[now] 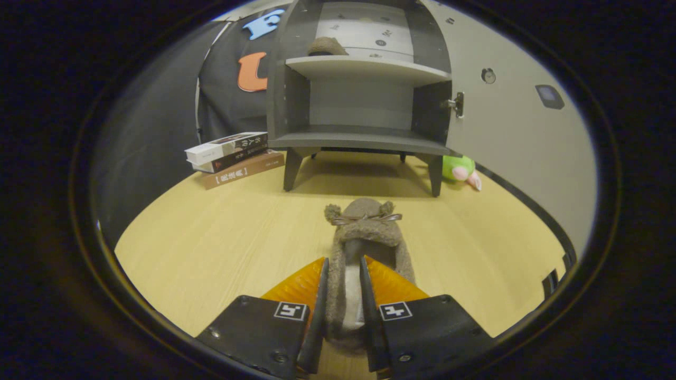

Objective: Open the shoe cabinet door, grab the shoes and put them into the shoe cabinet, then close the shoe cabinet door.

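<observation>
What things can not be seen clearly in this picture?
- Slipper: its heel sits between the gripper fingers, which hide its sides; real pressing is uncertain.
- Second slipper on the cabinet's upper shelf: the shelf edge hides its lower part.
- Green plush toy: the cabinet leg hides part.

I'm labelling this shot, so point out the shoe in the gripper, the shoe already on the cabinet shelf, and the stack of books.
Held shoe [364,232]: gripper view, fuzzy toe with the bow.
Shelf shoe [327,46]: gripper view, its rounded top.
Books [232,153]: gripper view, spines facing the camera.
Gripper [344,287]: gripper view, fingers pressing the held shoe's sides.
</observation>
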